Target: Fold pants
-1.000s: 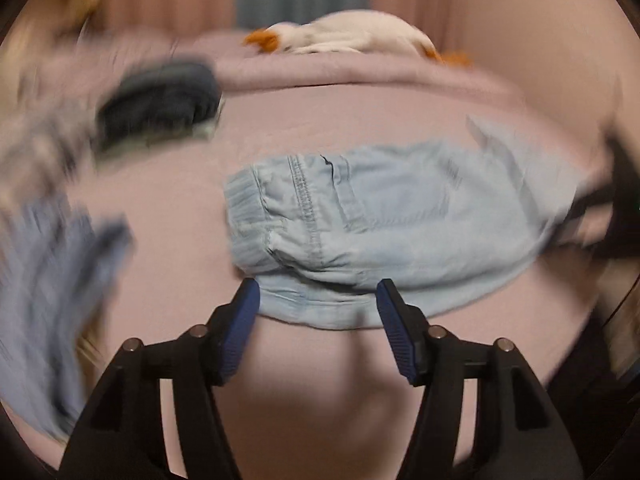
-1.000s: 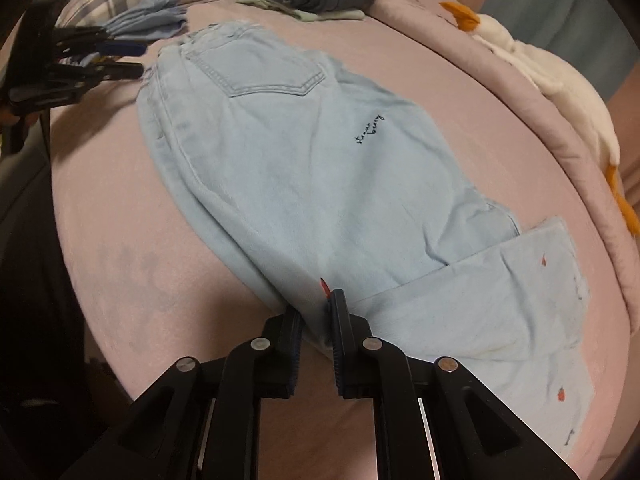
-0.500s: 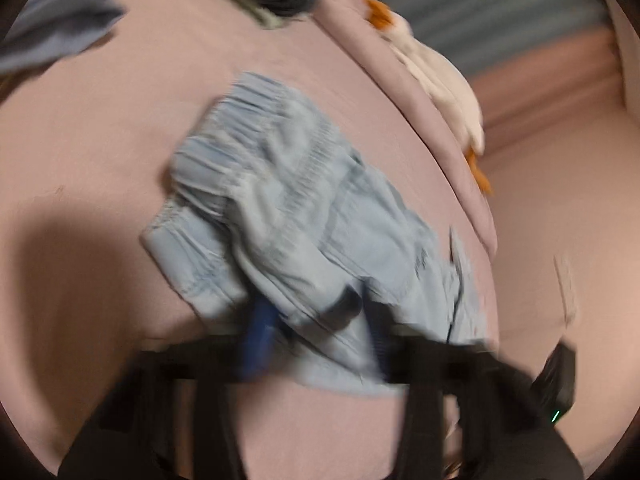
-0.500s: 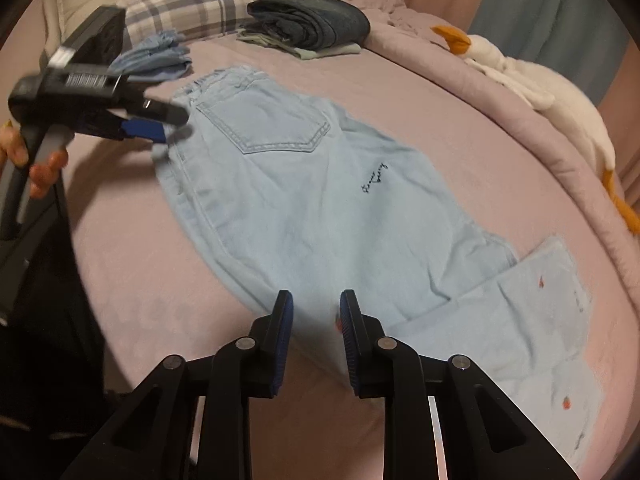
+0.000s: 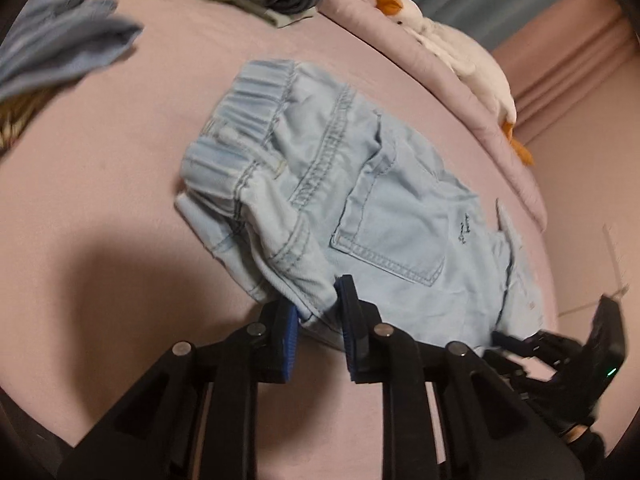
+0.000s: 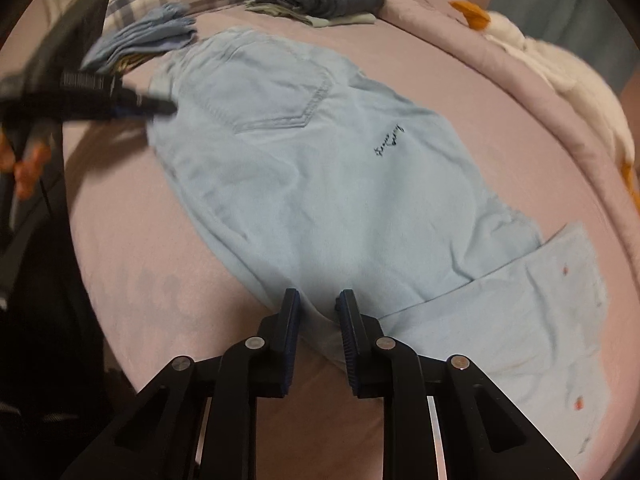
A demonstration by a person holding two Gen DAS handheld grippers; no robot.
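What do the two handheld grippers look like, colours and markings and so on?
Both the left gripper and the right gripper have matte black angular linkage arms with round silver pivot pins, and two fingers lined with ribbed blue pads. Seen from the other camera, the left gripper's body carries a white barcode-like label; the right's shows a small green light.

Pale matt denim pants on smooth pink cloth bedsheet.
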